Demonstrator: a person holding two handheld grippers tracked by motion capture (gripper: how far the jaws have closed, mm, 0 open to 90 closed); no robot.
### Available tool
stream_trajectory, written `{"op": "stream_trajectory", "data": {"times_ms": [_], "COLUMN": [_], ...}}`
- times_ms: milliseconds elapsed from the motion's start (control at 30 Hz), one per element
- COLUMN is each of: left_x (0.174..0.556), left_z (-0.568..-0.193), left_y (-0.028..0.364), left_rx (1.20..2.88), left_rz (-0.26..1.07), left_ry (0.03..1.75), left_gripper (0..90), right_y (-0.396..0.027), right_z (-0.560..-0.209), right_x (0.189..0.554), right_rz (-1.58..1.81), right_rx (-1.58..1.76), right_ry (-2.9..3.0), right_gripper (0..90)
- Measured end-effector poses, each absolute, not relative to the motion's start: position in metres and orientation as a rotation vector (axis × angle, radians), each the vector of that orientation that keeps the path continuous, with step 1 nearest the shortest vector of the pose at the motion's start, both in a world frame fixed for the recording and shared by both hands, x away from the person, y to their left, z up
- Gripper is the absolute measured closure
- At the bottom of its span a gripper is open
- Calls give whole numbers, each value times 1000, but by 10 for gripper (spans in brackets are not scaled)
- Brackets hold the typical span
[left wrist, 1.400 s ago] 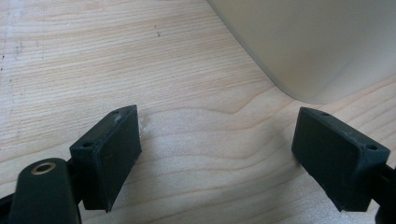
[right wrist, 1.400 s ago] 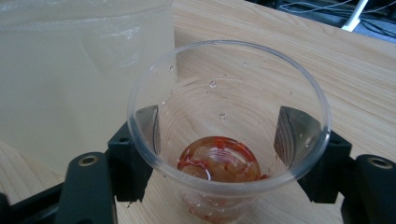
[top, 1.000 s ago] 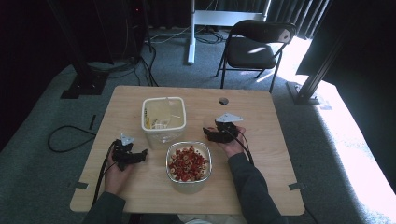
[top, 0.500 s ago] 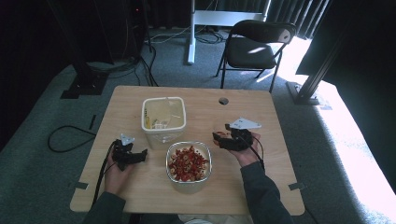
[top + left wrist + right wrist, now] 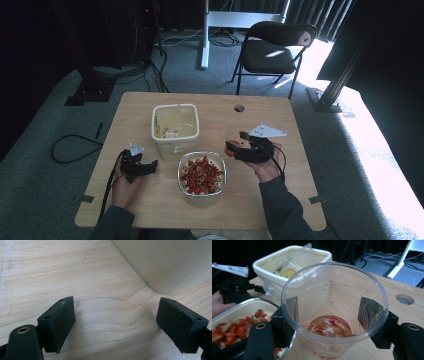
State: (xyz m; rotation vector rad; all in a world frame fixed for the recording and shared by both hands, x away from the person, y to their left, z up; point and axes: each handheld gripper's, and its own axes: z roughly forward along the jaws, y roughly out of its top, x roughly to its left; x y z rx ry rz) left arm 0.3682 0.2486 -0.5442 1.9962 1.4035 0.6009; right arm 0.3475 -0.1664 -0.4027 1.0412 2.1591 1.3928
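Note:
My right gripper (image 5: 239,144) (image 5: 329,315) is shut on a clear plastic cup (image 5: 334,297), held upright over the table right of the glass bowl. A few wet red pieces lie in the cup's bottom. The glass bowl (image 5: 220,187) (image 5: 249,305) is heaped with red and pale slices. Behind it stands a white tub (image 5: 175,145) (image 5: 287,267) with a clear cup lying inside. Resting on the table left of the bowl, my left gripper (image 5: 149,165) (image 5: 116,322) is open with nothing between its jaws; the tub's wall (image 5: 170,262) rises just ahead of it.
The wooden table (image 5: 250,210) has a round cable hole (image 5: 239,108) (image 5: 403,299) near its far edge. A black chair (image 5: 275,47) stands beyond the table. Cables trail over the carpet at the left. Bare wood lies in front of the bowl.
My right gripper has carried the cup away from the tub's right side, rightward and nearer the person. The left gripper has stayed put.

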Motion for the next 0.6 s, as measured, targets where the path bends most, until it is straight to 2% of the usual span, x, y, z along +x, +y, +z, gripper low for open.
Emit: {"op": "stream_trajectory", "data": {"times_ms": [400,600], "left_x": [368,368], "left_z": [-544,-544], "left_y": [248,248], "left_rx": [1993,1993], "left_rz": [604,603], "left_ry": [1403,1403], "left_gripper": [162,162], "right_y": [-142,-124], "right_z": [-379,-370], "right_x": [331,319], "right_rz": [1305,1072], "right_rx": [886,687], "right_ry": [2171,2151], "right_gripper": [328,329]}}
